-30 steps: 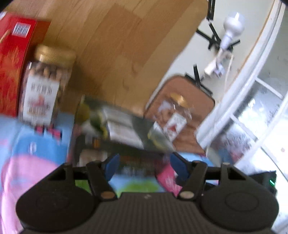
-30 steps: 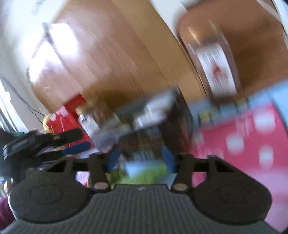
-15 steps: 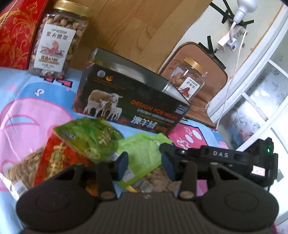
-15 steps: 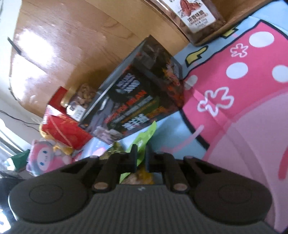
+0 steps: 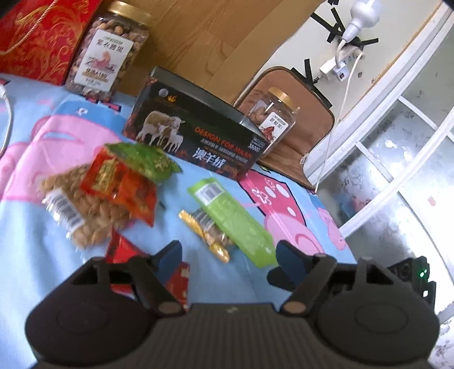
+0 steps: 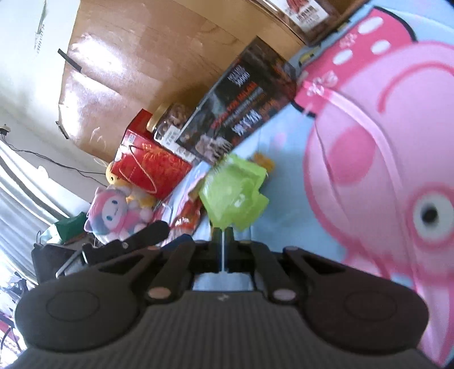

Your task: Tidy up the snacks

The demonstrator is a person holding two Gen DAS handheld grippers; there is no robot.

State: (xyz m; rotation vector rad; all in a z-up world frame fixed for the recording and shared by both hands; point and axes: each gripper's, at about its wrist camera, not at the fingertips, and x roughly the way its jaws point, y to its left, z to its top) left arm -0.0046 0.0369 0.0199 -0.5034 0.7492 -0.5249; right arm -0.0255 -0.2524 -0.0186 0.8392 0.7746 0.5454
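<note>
The right gripper (image 6: 223, 235) is clamped on the green packet (image 6: 234, 195), just in front of the black box (image 6: 241, 105). The left gripper (image 5: 228, 257), jaws opening, holds nothing. Next, I judge, the packet goes into the box.

We could not read the smeared lettering on the long black cardboard box with the sheep picture (image 6: 241, 105) in the right wrist view. The clear plastic nut jar with the gold lid (image 6: 170, 122) sat half hidden behind it. A second labelled jar (image 6: 309, 14) was cut off by the top edge. In the left wrist view, motion blur softened the clear peanut bag (image 5: 82, 204) and the red foil packet (image 5: 122, 184).
</note>
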